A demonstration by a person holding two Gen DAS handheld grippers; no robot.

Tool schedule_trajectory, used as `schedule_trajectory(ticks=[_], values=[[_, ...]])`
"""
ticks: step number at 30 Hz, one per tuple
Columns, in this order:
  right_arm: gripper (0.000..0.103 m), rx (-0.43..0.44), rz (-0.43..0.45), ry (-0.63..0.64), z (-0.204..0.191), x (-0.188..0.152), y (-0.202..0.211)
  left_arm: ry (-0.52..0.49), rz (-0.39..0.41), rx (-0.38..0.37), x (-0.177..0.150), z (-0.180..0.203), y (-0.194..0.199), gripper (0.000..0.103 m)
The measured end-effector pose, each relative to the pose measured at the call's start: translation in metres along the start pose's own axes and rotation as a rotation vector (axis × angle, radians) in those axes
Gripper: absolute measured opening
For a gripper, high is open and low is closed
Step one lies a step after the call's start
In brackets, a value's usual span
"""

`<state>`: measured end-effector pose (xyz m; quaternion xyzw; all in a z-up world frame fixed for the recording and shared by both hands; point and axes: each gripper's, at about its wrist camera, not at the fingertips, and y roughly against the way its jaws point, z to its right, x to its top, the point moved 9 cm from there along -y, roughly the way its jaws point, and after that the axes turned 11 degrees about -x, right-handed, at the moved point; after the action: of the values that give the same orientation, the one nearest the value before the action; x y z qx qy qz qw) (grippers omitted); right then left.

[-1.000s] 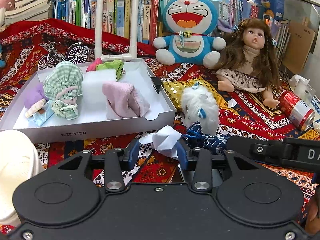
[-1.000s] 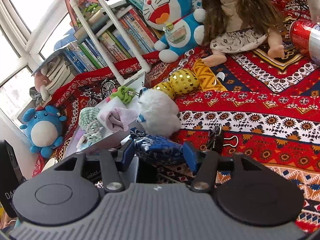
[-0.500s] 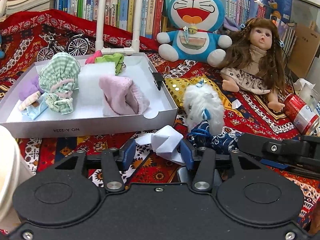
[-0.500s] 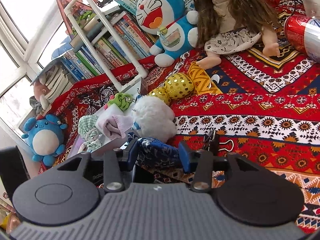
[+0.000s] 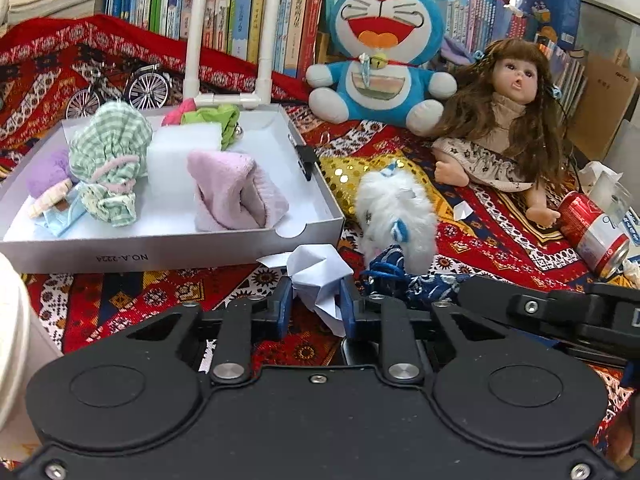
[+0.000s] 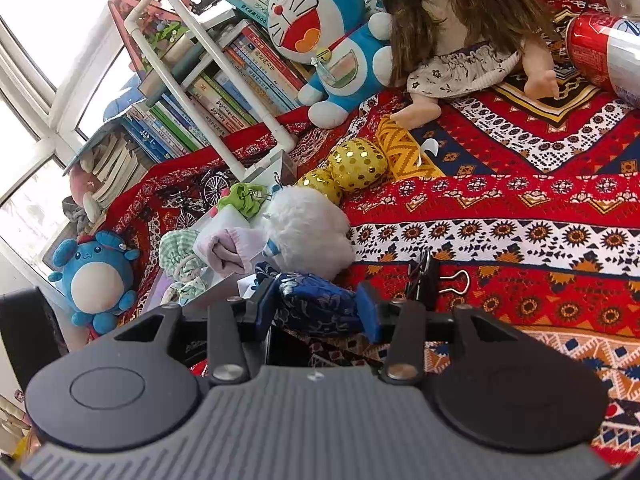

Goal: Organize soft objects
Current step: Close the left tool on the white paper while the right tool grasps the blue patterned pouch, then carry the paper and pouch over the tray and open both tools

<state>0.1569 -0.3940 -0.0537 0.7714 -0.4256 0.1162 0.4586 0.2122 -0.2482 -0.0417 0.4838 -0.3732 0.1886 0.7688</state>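
My left gripper [image 5: 312, 304] is shut on a crumpled white paper wad [image 5: 318, 276], just in front of the grey box [image 5: 168, 248] that holds a pink cloth [image 5: 232, 192], a green checked pouch [image 5: 110, 148] and other soft things. My right gripper [image 6: 316, 308] is shut on a dark blue brocade pouch [image 6: 316, 300], which also shows in the left wrist view [image 5: 404, 276]. A white fluffy toy [image 5: 396, 208] lies beside the box and shows in the right wrist view [image 6: 308, 228] too. A gold sequin cushion [image 6: 356, 164] lies behind it.
A Doraemon plush [image 5: 380, 52] and a doll [image 5: 504, 120] sit at the back before a row of books. A red can [image 5: 592, 232] lies at right. A binder clip [image 6: 436, 280] lies by my right gripper. A blue plush [image 6: 96, 276] sits far left.
My left gripper has closed tighter on the paper wad. Both grippers have edged forward, toward the box and the white fluffy toy.
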Motion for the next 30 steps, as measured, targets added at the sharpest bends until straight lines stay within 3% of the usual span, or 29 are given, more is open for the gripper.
schedule_trajectory(ticks=[8, 18, 21, 26, 30], values=[[0.075, -0.021, -0.004, 0.027, -0.001, -0.004, -0.005, 0.004, 0.065, 0.014, 0.008, 0.002, 0.025, 0.024], [0.087, -0.065, 0.017, 0.139, -0.017, -0.011, -0.010, -0.010, 0.134, 0.018, 0.028, 0.011, 0.062, 0.024], [0.083, -0.100, 0.022, 0.158, -0.019, -0.013, -0.013, -0.006, 0.140, 0.010, 0.031, 0.011, 0.070, 0.024], [0.060, -0.121, 0.041, 0.142, -0.019, -0.011, -0.011, -0.011, 0.161, -0.002, 0.036, 0.010, 0.085, 0.024], [0.050, -0.136, 0.050, 0.131, -0.023, -0.009, -0.005, -0.011, 0.170, -0.017, 0.038, 0.009, 0.098, 0.024]])
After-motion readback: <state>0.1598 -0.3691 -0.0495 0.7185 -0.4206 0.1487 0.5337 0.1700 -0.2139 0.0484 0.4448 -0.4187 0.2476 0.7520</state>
